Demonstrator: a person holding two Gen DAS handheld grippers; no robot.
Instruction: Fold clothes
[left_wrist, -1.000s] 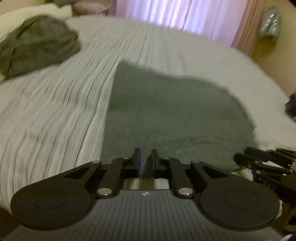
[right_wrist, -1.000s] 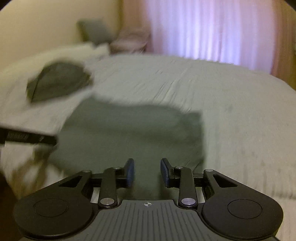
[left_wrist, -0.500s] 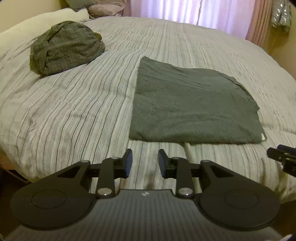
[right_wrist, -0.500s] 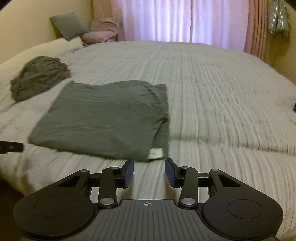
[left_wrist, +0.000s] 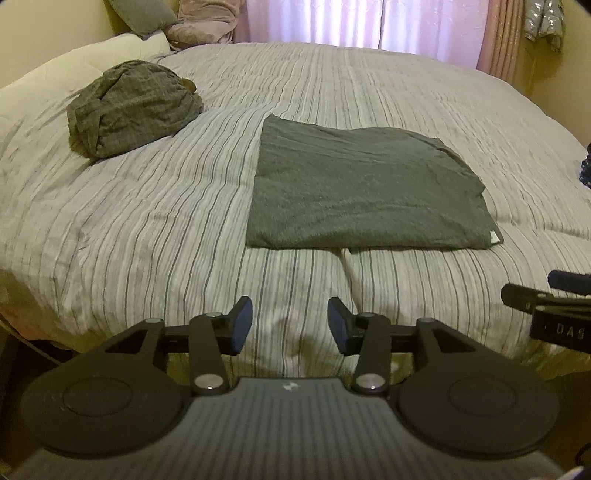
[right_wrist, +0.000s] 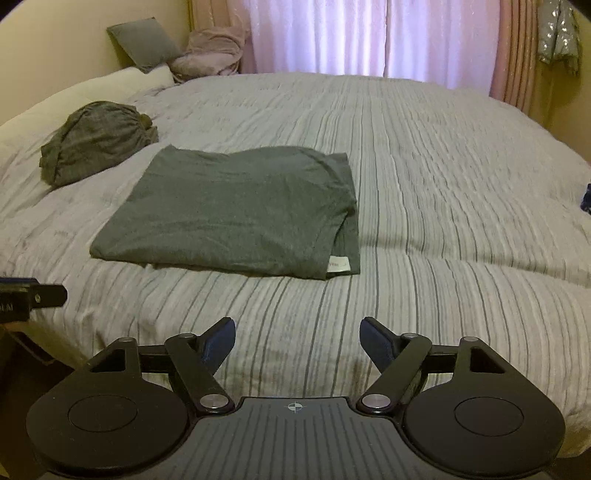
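Observation:
A dark grey-green garment (left_wrist: 362, 188) (right_wrist: 236, 210) lies folded flat in a rectangle on the striped bed cover, with a small white label (right_wrist: 338, 265) at its near right corner. A second crumpled grey garment (left_wrist: 129, 107) (right_wrist: 92, 142) sits in a heap to its far left. My left gripper (left_wrist: 290, 325) hovers near the bed's front edge, short of the folded garment, its jaws opening with nothing between them. My right gripper (right_wrist: 297, 341) hangs back from the garment's near edge too, jaws opening wide and empty. Each gripper's tip shows at the edge of the other's view.
The bed (right_wrist: 443, 177) with a grey striped cover fills both views. Pillows (right_wrist: 144, 42) and a pinkish bundle (right_wrist: 212, 51) lie at the far left corner by the wall. Pink curtains (right_wrist: 351, 37) hang behind the bed. A dark item (right_wrist: 585, 195) sits at the right edge.
Both grippers have drawn back from the folded garment toward the bed's near edge and risen a little. Their jaws, narrow a second ago, now stand much wider. The garment lies released.

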